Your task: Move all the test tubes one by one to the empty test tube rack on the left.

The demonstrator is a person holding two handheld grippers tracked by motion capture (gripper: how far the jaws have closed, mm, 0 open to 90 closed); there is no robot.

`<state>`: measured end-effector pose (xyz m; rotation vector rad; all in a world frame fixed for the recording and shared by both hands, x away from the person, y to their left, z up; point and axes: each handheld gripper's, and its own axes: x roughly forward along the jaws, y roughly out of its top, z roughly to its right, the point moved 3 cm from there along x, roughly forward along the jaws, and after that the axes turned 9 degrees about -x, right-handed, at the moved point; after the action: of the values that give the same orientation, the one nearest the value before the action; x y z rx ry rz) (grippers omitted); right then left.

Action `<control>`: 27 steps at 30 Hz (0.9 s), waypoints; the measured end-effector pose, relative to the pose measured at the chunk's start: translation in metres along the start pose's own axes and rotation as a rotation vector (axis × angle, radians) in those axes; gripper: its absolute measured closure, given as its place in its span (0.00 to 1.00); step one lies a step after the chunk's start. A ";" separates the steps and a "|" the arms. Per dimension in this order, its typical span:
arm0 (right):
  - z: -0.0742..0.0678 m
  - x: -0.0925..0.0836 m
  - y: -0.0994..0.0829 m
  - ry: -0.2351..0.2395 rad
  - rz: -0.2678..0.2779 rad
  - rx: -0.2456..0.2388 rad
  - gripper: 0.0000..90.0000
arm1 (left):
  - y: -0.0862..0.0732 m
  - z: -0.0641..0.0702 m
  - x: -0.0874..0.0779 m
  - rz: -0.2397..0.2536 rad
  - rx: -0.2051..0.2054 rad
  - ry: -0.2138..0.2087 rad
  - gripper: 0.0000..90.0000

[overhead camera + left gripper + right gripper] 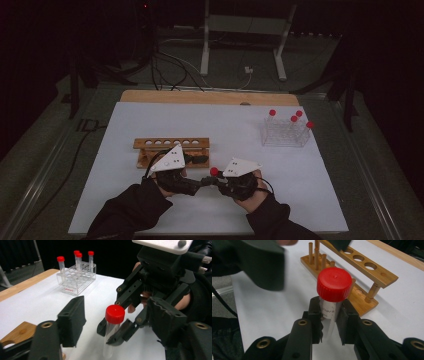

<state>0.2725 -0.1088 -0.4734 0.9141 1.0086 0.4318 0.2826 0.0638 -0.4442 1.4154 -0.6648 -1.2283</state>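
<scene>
High view. Two gripper-bearing hands meet at the near middle of the white table (100, 210). The right gripper (218, 178) points toward the person's left and carries a red-capped tube (215, 172), cap showing as a red dot just at its jaw end. The left gripper (204, 181) points the other way, nose to nose with it. Behind the left hand lies the wooden rack (150, 145), holes empty as far as I can make out. Well apart at the far right stands the clear rack (285, 135) with four capped tubes in it.

Left gripper view. The tube (113, 327) stands upright between this gripper's two black jaws — long axis vertical, cap up. The jaws stand about half open on either side of it; neither pad touches the glass from what shows here. The right gripper (117, 333) comes in from the far side and pinches the tube just below the cap.

Right gripper view. Jaws closed firmly on the tube (332, 307) under the red cap, printed label between the pads. The wooden rack (362, 275) lies beyond, its row of holes running away to the upper right.

Judgement: a hand-over looks underway. The tube sits squarely in the left gripper's gap, so that one need only close — the wooden rack is nearer to the left hand.
</scene>
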 end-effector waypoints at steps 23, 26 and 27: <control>0.000 -0.001 0.000 0.002 -0.004 0.009 0.83 | -0.005 0.003 0.017 -0.052 0.058 0.025 0.78; 0.001 -0.001 0.000 0.002 -0.003 0.011 0.83 | -0.004 0.002 0.017 -0.056 0.063 0.027 0.79; 0.001 0.000 0.000 0.005 -0.002 0.014 0.83 | -0.004 0.003 0.017 -0.060 0.071 0.030 0.79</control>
<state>0.2728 -0.1096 -0.4733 0.9247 1.0179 0.4259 0.2846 0.0484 -0.4532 1.5190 -0.6551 -1.2378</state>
